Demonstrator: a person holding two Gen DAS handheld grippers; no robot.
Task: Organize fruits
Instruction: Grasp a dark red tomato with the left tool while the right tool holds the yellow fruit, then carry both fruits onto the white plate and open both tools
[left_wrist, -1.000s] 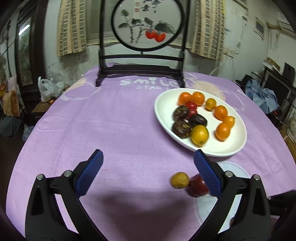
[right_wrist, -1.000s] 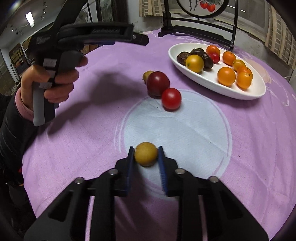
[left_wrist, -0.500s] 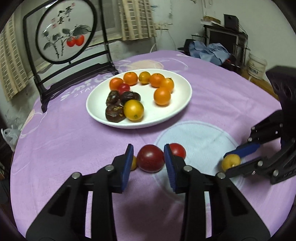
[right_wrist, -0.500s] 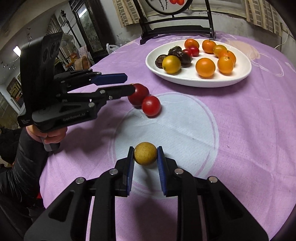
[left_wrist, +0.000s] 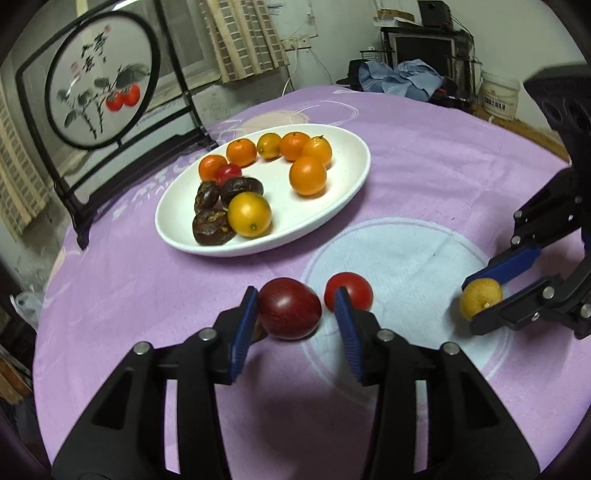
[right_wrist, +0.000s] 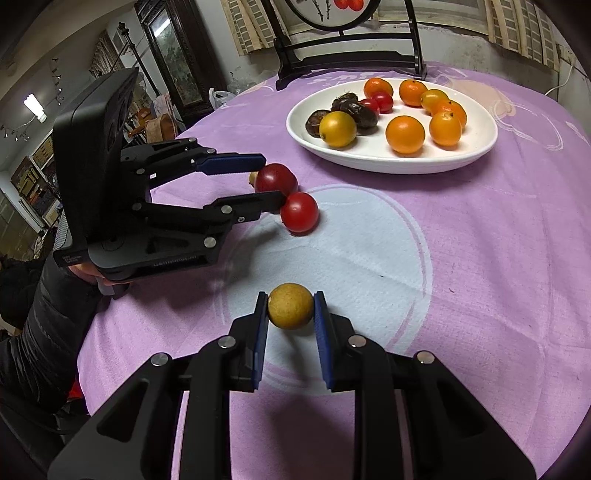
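A white oval plate (left_wrist: 354, 173) (right_wrist: 476, 147) holds several oranges, dark fruits and small tomatoes. My left gripper (left_wrist: 295, 314) (right_wrist: 271, 177) is open around a dark red plum (left_wrist: 290, 308) (right_wrist: 275, 177) on the purple cloth; its left pad touches the plum, the right pad stands apart. A red tomato (left_wrist: 349, 290) (right_wrist: 299, 211) lies just right of it. A small yellow fruit (right_wrist: 253, 178) peeks out behind the plum. My right gripper (right_wrist: 290, 310) (left_wrist: 491, 291) is shut on a yellow-brown round fruit (right_wrist: 290, 310) (left_wrist: 480, 297) resting on the cloth's white circle.
A black-framed round painted screen (left_wrist: 99, 96) stands on the table behind the plate. The round table's edge curves close at the left and near sides. A person's sleeve and hand (right_wrist: 40, 317) hold the left gripper. Room clutter lies beyond the table.
My left gripper swung over to the plum, closed around it, and has now widened slightly. My right gripper stays shut on the yellow-brown fruit.
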